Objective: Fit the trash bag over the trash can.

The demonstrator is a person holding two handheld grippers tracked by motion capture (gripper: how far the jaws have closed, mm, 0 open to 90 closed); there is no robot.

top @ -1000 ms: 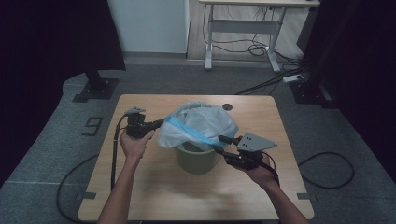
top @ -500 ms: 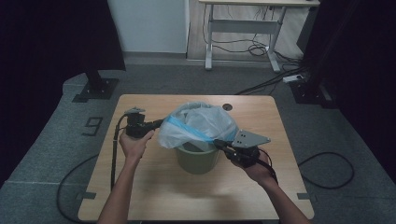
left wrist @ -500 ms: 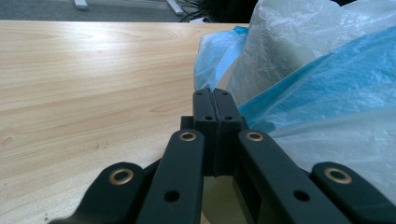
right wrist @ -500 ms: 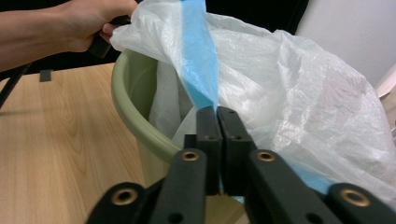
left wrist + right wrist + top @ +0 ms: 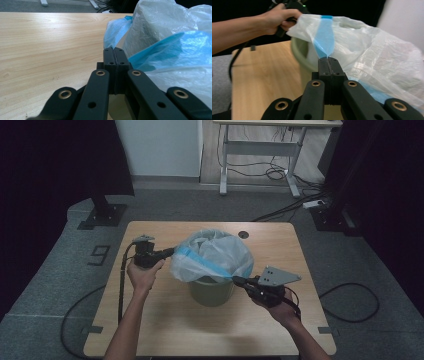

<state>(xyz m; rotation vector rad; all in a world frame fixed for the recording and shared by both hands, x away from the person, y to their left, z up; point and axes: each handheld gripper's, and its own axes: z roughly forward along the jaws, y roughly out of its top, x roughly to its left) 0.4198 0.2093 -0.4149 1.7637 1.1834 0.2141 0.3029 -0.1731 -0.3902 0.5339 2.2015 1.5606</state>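
Note:
An olive-green bin stands in the middle of the wooden table. A white translucent bag with a blue band is draped over its rim. My left gripper is shut on the bag's left edge and holds it stretched sideways. In the left gripper view the jaws meet at the left gripper's tips, with the bag bulging just beyond. At the bin's right front, my right gripper is shut on the blue band. The blue band runs taut into the right gripper's pinched tips.
The bin's rim shows under the bag in the right gripper view, with the other hand behind it. A cable trails from the left gripper over the table's front edge. A small round hole lies near the table's back.
My right gripper has shifted slightly left, then back right and down, still pinching the blue band. The left gripper has stayed in place.

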